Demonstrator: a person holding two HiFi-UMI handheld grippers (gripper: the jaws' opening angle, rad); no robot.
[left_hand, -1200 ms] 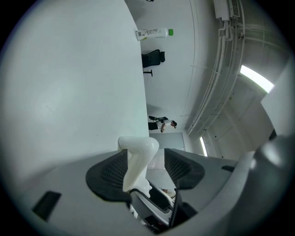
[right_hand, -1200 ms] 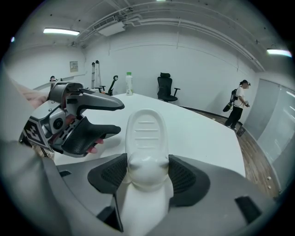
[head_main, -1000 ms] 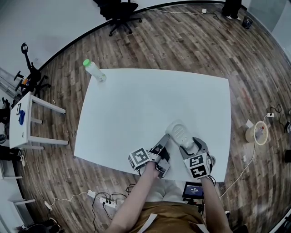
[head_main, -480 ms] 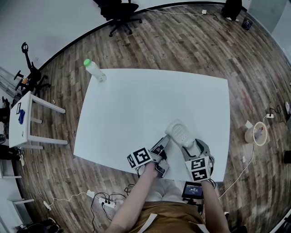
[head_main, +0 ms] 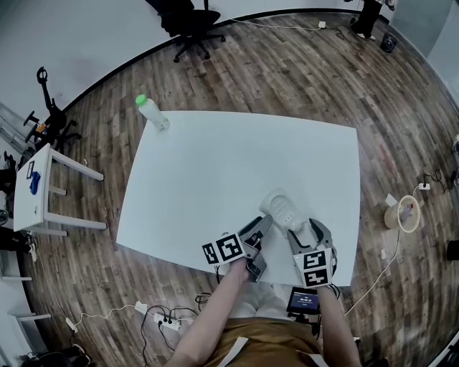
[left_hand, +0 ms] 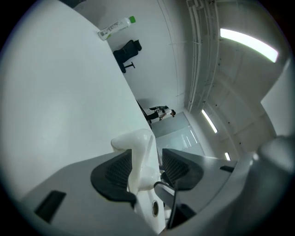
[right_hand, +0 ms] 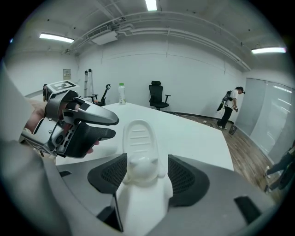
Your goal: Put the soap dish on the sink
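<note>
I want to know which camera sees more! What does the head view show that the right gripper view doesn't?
Only the head view: the small side table and the cables on the floor. Only the right gripper view: ceiling lights and a person far off by the wall. Both: the white table, the green-capped bottle, the office chair and the soap dish.

- The left gripper (head_main: 264, 223) is rolling, its marker cube (head_main: 227, 249) turning a second face upward.
- Its jaws are closing slightly, the soap dish (head_main: 280, 206) between them.
</note>
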